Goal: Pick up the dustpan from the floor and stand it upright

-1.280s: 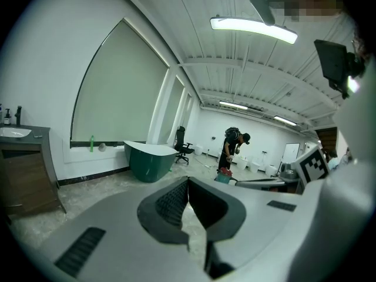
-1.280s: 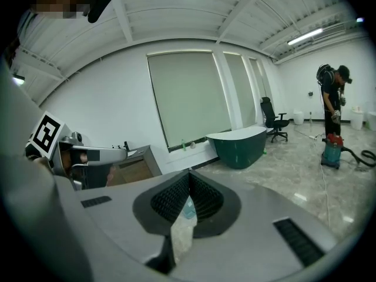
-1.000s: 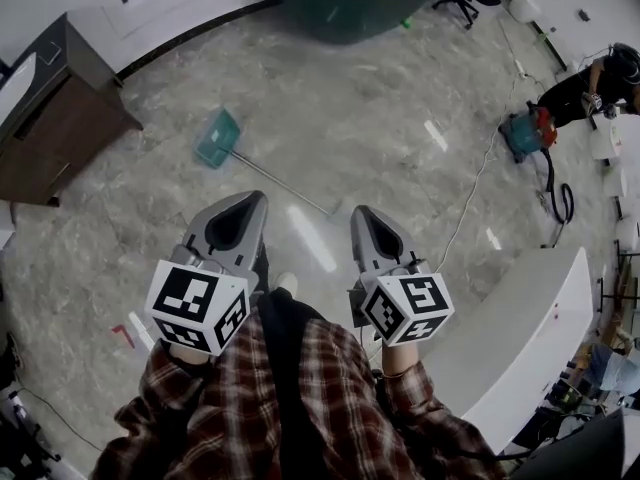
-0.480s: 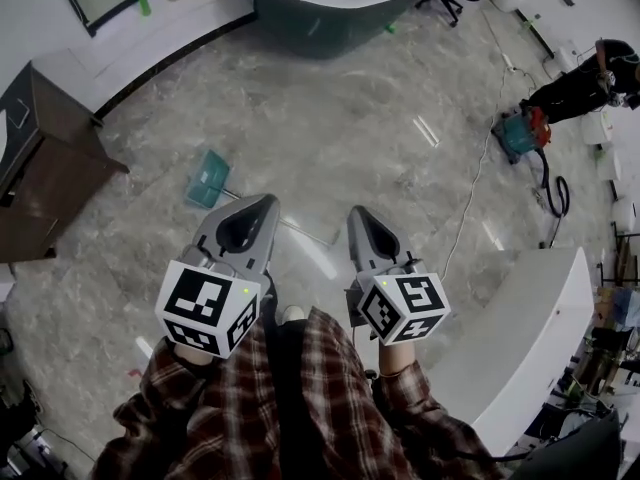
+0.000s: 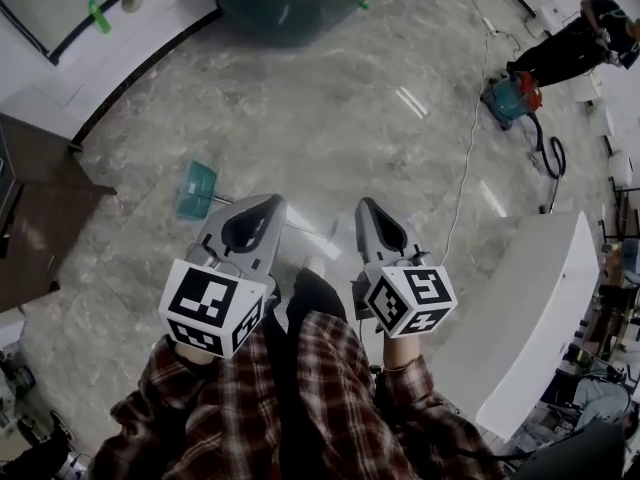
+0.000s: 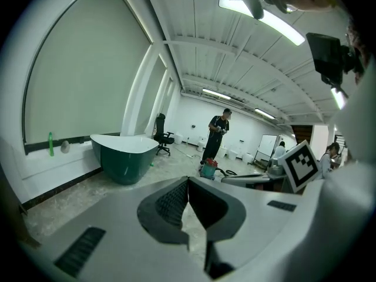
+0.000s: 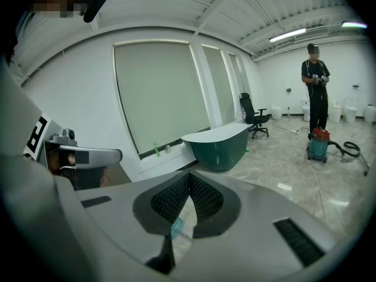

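risk: left gripper (image 5: pixel 270 201) and right gripper (image 5: pixel 366 205), both pinched closed and empty, may shove the floor-lying dustpan (image 5: pixel 197 188) at their 9 o'clock instead of gripping it.

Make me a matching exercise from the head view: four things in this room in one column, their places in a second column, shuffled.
Things:
1. teal plastic dustpan
2. dark green bathtub with white rim
3. red and teal vacuum cleaner
4. dark brown wooden cabinet

Places:
A. at the top edge, centre
B. against the left edge
C. lying flat on the grey marble floor, left of centre
D. upper right, next to a person in black

Pairs: 1-C, 2-A, 3-D, 4-B.
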{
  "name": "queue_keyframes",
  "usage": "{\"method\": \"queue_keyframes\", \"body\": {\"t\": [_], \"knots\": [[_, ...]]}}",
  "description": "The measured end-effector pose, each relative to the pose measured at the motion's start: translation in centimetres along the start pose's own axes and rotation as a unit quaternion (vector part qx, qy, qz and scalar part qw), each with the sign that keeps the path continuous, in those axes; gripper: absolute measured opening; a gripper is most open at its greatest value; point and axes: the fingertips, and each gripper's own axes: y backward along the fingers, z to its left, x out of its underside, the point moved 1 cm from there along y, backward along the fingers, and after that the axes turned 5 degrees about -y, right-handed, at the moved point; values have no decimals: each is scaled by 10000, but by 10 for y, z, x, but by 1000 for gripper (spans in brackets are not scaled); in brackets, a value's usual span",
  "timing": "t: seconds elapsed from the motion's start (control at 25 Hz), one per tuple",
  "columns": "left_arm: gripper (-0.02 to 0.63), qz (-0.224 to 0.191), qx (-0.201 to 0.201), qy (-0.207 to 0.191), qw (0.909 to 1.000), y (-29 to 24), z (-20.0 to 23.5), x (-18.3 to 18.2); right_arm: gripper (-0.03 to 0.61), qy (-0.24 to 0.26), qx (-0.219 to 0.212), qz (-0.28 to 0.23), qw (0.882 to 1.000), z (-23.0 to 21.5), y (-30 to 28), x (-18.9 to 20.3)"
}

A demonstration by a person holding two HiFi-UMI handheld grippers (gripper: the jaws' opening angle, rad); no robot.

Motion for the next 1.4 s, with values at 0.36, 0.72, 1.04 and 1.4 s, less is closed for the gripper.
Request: {"method": "queue_keyframes", "body": {"t": [0.36, 0.72, 1.04, 1.4], "knots": [[12, -3, -379, 329, 9987, -53, -25, -6, 11, 25, -225, 365, 9991, -66, -2, -9], [12, -200, -1174, 609, 9910, -66, -35, -9, 11, 223, -679, 663, 9952, -105, -8, -22], [12, 66, -1182, 755, 9901, -84, -32, 18, 11, -127, -355, 1125, 9929, -139, -29, 15], [12, 344, -1132, 880, 9891, -113, -3, 77, 12, -95, 101, 2091, 9778, -180, -92, 114]]}}
